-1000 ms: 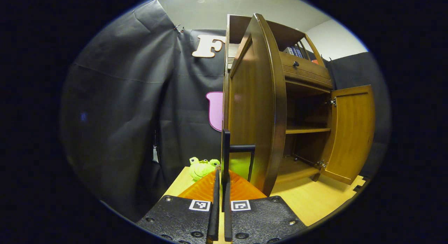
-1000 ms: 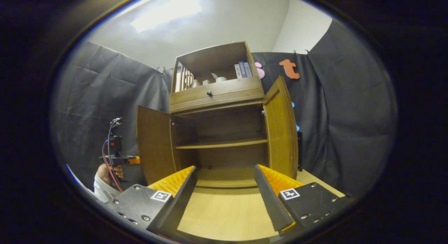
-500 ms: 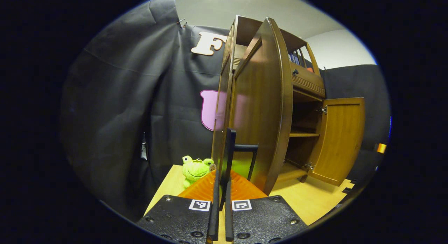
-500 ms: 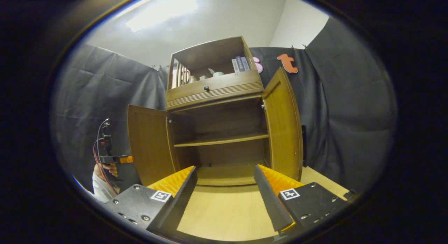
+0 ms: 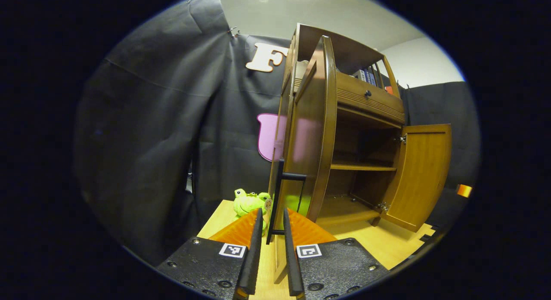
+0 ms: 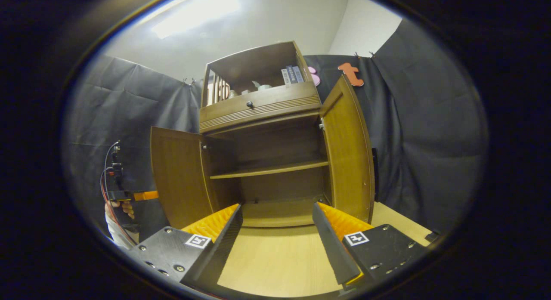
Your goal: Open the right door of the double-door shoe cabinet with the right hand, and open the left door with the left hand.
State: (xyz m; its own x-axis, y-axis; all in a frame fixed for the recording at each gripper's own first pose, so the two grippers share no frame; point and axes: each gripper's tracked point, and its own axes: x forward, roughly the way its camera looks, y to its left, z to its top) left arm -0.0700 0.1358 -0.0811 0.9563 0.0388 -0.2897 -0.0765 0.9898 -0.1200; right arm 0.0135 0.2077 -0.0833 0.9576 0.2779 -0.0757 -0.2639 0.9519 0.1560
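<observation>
The brown wooden shoe cabinet [image 6: 262,106] stands with both doors swung out. In the right gripper view the left door [image 6: 178,175] and the right door [image 6: 346,149] flank bare shelves, and my right gripper [image 6: 277,207] hangs open in front of them, touching nothing. In the left gripper view the left door [image 5: 310,140] shows nearly edge-on. Its thin black handle [image 5: 277,192] runs down between the parted fingers of my left gripper [image 5: 271,214], which is open with a gap on each side. The right door [image 5: 424,175] stands wide at the far side.
A green frog toy [image 5: 249,202] sits on the pale wooden floor [image 6: 275,257] beside the cabinet's left side. Black cloth walls close in all round. A hand [image 6: 125,207] holding the left gripper [image 6: 129,196] shows at the far left. Books stand on the top shelf [image 6: 290,75].
My left gripper's fingers, shut on the left door's handle before, have parted and let it go. The left door stands a little wider. The right gripper stays open, almost still.
</observation>
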